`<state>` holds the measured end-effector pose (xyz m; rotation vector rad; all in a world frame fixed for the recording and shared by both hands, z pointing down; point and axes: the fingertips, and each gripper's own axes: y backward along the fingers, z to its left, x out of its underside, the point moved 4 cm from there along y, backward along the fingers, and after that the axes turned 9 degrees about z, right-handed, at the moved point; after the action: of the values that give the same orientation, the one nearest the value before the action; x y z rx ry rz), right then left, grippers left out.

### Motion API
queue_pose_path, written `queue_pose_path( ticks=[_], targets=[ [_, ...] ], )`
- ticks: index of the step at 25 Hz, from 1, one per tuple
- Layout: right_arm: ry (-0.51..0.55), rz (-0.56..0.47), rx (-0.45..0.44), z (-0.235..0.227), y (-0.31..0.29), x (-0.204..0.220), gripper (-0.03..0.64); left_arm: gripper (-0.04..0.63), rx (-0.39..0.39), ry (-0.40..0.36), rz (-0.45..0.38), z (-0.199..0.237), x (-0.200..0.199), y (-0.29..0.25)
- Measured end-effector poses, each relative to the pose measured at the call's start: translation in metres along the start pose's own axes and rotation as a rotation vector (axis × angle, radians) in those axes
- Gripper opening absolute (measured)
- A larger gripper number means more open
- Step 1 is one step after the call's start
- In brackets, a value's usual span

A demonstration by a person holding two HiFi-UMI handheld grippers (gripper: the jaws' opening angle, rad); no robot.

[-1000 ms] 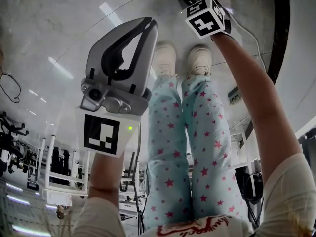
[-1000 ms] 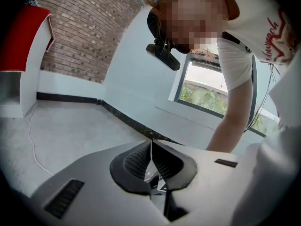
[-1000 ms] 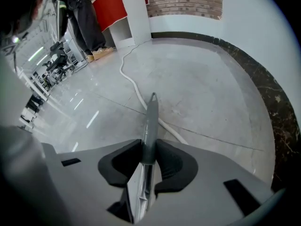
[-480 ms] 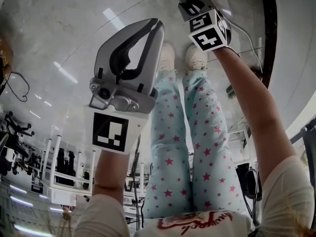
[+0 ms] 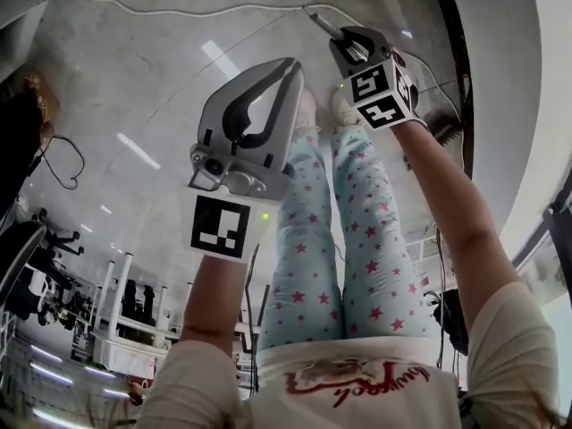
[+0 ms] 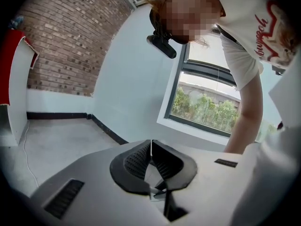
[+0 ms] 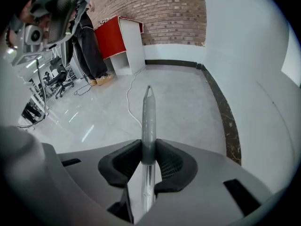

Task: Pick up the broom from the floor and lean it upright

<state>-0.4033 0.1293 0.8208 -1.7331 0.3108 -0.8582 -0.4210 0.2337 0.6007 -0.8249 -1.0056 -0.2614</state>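
Observation:
The broom's grey handle (image 7: 148,117) runs straight out between my right gripper's (image 7: 148,150) black pads, which are shut on it. The handle's pointed tip hangs above the pale floor. In the head view the handle's end (image 5: 320,23) sticks out past the right gripper (image 5: 351,45), above the person's shoes. A grey brush-like shape (image 5: 444,123) by the right forearm may be the broom's head. My left gripper (image 5: 290,66) is held up beside the legs. In the left gripper view its pads (image 6: 150,150) meet with nothing between them.
A white cable (image 7: 129,98) snakes over the glossy grey floor (image 5: 134,70). A red-and-white cabinet (image 7: 121,44) stands by the brick wall. A dark baseboard (image 7: 226,119) runs along the white wall on the right. Office chairs (image 7: 56,75) and white racks (image 5: 116,324) stand on the left.
Both grippers have risen away from the floor, the right one bringing the broom handle with it. The shoes look smaller and farther off now.

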Motion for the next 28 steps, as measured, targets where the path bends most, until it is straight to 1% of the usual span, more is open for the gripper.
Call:
queue_pose_path(
  ticks=[5, 8, 13, 16, 18, 21, 24, 26, 28],
  targets=[
    [-0.016, -0.041, 0.034, -0.008, 0.056, -0.003, 0.112, 0.025, 0.018, -0.011, -0.017, -0.022, -0.039, 0.003],
    [-0.037, -0.074, 0.073, -0.011, 0.093, -0.008, 0.112, 0.025, 0.050, -0.020, -0.018, -0.035, -0.059, 0.007],
    [-0.080, -0.134, 0.169, -0.017, 0.156, -0.024, 0.110, 0.025, 0.109, -0.026, -0.007, -0.050, -0.091, 0.020],
    [-0.124, -0.166, 0.240, -0.017, 0.192, -0.023, 0.110, 0.025, 0.176, -0.073, -0.015, -0.063, -0.113, 0.027],
    [-0.135, -0.194, 0.270, -0.015, 0.213, -0.019, 0.110, 0.025, 0.218, -0.110, -0.023, -0.073, -0.124, 0.031],
    [-0.132, -0.232, 0.292, -0.007, 0.247, -0.008, 0.110, 0.025, 0.252, -0.134, -0.023, -0.091, -0.136, 0.039],
    [-0.146, -0.239, 0.335, -0.002, 0.285, 0.008, 0.109, 0.025, 0.293, -0.160, -0.011, -0.112, -0.147, 0.049],
    [-0.177, -0.241, 0.380, -0.003, 0.309, 0.018, 0.106, 0.025, 0.326, -0.179, -0.006, -0.125, -0.154, 0.054],
    [-0.227, -0.247, 0.433, -0.005, 0.332, 0.029, 0.103, 0.025, 0.376, -0.205, -0.001, -0.138, -0.161, 0.056]
  ],
)
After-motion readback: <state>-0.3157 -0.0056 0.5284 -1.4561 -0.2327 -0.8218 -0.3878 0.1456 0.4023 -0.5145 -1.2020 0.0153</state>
